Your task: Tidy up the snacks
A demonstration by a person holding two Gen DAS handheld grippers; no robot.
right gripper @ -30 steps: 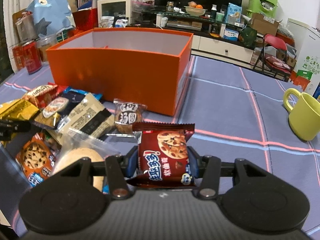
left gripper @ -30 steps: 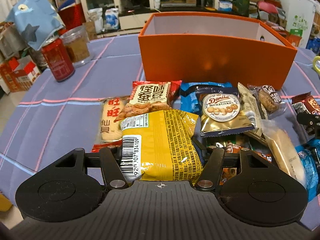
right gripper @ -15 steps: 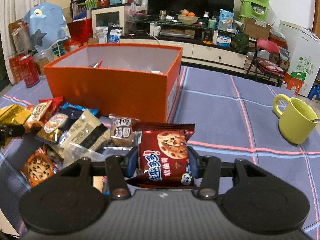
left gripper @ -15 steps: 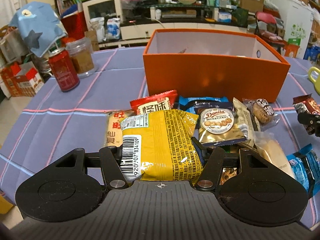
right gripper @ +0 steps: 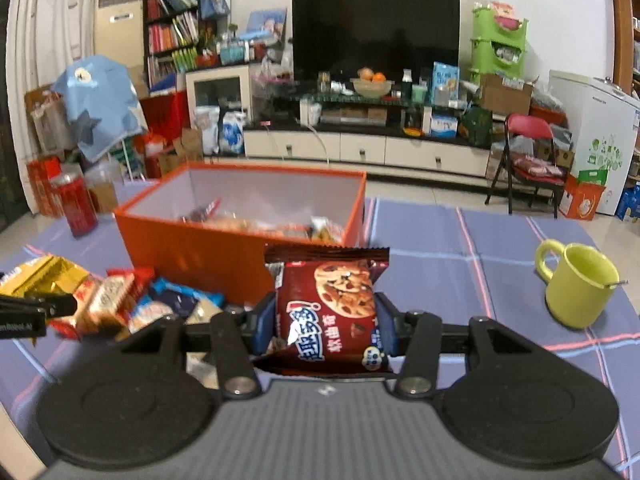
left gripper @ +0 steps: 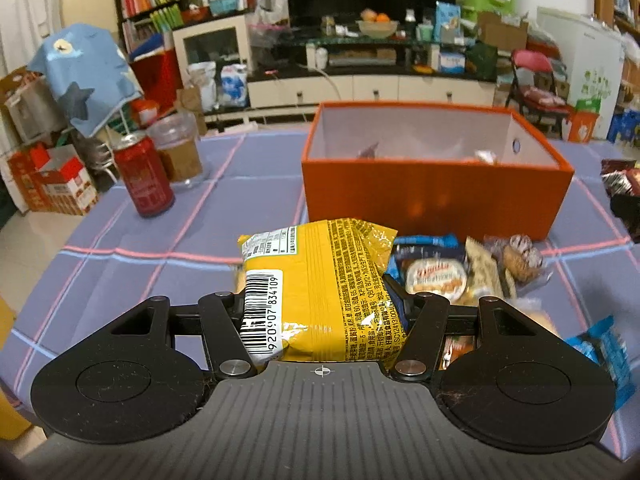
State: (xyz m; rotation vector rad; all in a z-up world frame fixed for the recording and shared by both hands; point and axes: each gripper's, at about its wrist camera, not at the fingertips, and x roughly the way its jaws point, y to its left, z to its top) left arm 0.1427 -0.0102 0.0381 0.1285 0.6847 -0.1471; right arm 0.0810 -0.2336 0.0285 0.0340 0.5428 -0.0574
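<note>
Your left gripper (left gripper: 320, 312) is clenching a yellow snack bag (left gripper: 320, 284). Your right gripper (right gripper: 325, 320) is gripping a chocolate-chip cookie packet (right gripper: 328, 308), the orange box (right gripper: 224, 256) sitting at eleven o'clock.

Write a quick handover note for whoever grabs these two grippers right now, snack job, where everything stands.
Left gripper: shut on the yellow bag, held above the pile.
Right gripper: shut on the cookie pack, held above the table.
Orange box: open, straight ahead of both grippers, a few snacks already inside.
Pile: many loose packets on the tablecloth in front of the box.
Off to the sides: red can on the left, green mug on the right; neither is in the way.
Done: some snacks boxed, two more picked up.
Left: drop both held packets into the box, then clear the pile.
</note>
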